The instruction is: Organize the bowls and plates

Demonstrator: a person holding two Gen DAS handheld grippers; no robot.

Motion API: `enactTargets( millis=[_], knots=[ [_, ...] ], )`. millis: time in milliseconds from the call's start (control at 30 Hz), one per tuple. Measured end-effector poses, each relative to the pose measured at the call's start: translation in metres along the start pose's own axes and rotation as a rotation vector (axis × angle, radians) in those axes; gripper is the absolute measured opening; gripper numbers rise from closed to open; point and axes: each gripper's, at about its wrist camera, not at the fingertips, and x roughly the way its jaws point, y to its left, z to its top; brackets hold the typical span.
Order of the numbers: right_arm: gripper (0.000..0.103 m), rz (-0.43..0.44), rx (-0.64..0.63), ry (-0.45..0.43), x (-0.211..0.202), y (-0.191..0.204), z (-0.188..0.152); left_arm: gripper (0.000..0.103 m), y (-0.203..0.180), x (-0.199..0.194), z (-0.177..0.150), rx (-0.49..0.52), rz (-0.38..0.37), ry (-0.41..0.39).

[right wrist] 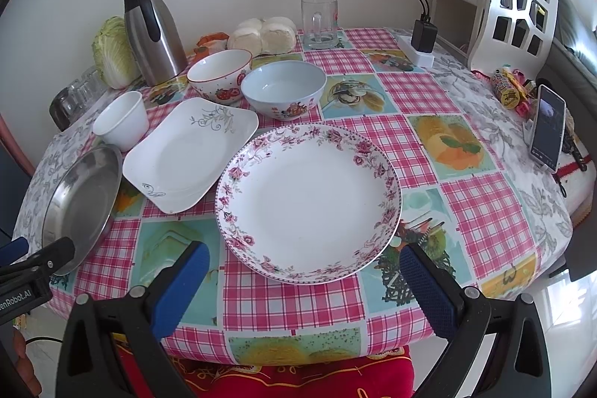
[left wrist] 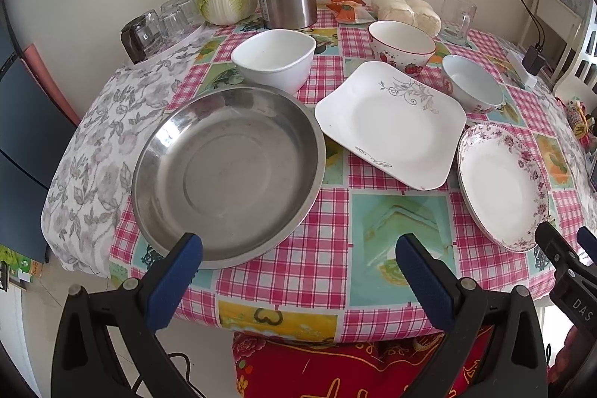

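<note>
I read "DAS" on my right gripper (left wrist: 571, 248), spread wide before the floral plate (right wrist: 308, 202). My left gripper (left wrist: 298, 248) gapes before the steel pan (left wrist: 227, 174). Only the right view shows the phone (right wrist: 547, 127).

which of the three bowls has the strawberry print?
The middle one at the back, the strawberry bowl with a red rim. The square bowl is plain white; the pale blue bowl carries a different small picture.

shiny metal pan (left wrist: 227, 174), glossy ceramic plate (right wrist: 309, 200)
</note>
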Motion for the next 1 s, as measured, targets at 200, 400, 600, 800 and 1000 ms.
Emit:
enactTargets(
  millis=[200, 400, 600, 800, 1000],
  knots=[
    [0.103, 0.0, -0.004, 0.001, 0.0008, 0.0008, -0.0004, 0.103, -0.0002, 0.0003, -0.0002, 0.005, 0.007, -0.002],
    [0.103, 0.001, -0.005, 0.005, 0.0016, 0.0014, -0.0005, 0.103, -0.0014, 0.0002, -0.0006, 0.011, 0.013, -0.001],
    [0.103, 0.001, -0.013, 0.005, 0.0021, 0.0022, -0.0009, 0.103, -0.0023, -0.0002, -0.0001, 0.012, 0.014, -0.002],
    [0.103, 0.001, -0.017, 0.005, 0.0019, 0.0029, -0.0006, 0.103, -0.0025, 0.0, 0.0004, 0.011, 0.013, 0.003],
    [0.103, 0.002, -0.015, 0.005, 0.002, 0.0033, -0.0007, 0.103, -0.003, 0.0003, 0.0005, 0.017, 0.016, 0.001]
  ],
)
